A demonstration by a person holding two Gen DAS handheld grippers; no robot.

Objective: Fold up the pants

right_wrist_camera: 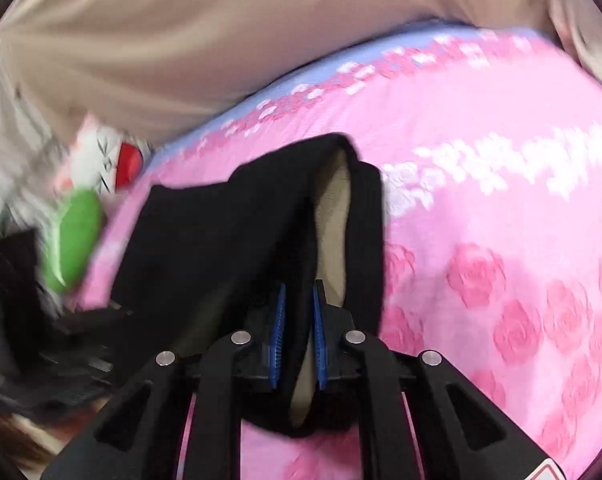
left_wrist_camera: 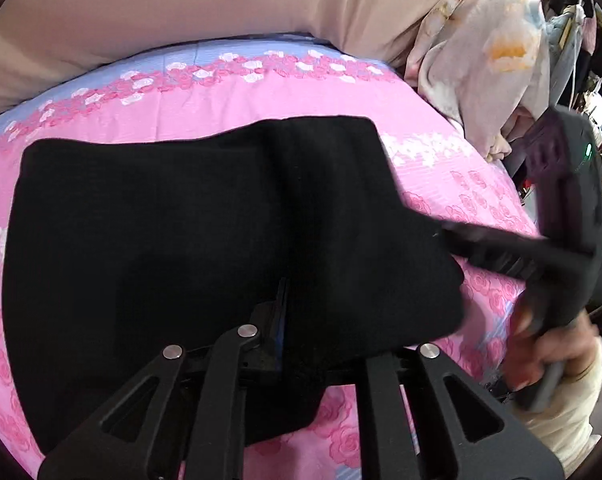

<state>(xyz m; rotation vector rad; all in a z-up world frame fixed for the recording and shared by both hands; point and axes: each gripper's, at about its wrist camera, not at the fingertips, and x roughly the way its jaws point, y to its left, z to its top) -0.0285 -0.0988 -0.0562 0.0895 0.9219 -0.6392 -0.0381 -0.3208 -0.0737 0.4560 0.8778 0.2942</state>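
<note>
Pants (left_wrist_camera: 205,216), frame centre: soft, limp, light. Left gripper (left_wrist_camera: 297,320) and right gripper (right_wrist_camera: 299,336) each pinch an edge; hold hems.

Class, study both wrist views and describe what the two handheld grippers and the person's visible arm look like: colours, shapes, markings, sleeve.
Both grippers are matte black, with paired linkage arms bearing triangular cut-outs and silver round pivot pins. The right gripper has blue ribbed pads on its fingers and a red-and-white label corner at its base. The left gripper shows a blue pad edge. A hand in a cream sleeve grips the other tool's handle, near a small green light.
</note>
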